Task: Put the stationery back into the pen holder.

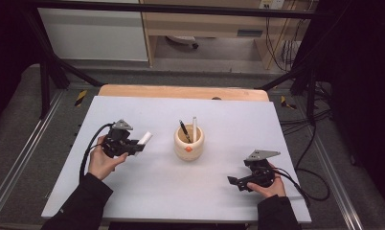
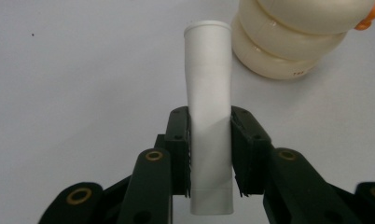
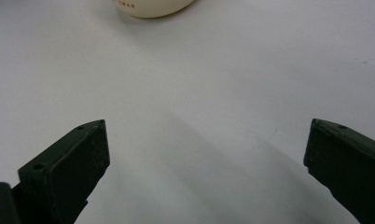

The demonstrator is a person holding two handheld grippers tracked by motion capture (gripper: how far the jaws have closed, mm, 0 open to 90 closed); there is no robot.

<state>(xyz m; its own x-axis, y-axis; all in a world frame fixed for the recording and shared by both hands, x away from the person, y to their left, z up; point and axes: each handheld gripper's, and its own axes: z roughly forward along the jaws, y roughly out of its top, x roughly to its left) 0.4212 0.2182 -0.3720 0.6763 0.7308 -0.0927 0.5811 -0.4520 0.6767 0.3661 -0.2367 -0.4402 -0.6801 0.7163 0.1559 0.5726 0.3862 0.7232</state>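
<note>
White, tube-shaped marker (image 2: 209, 121), plastic by the look of it, is clamped between the jaws of my left gripper (image 2: 210, 149), jaws closed against its sides near its lower end, the capped end pointing up the frame. In the high view the marker (image 1: 144, 138) sits left of centre, held clear of the pale grey table sheet (image 1: 147, 191), apart from the cream, ribbed ceramic pen holder (image 1: 189, 143) at centre frame. That holder already carries a black pen (image 1: 184, 130) and a white pen (image 1: 194, 128), both upright.

My right gripper (image 1: 234, 181) rests lower right, jaws spread wide, gripping nothing.

Assessment: carry step in hand. Next move calls for lifting the marker over the holder's rim, tipping it vertical, then releasing into the free space.
</note>
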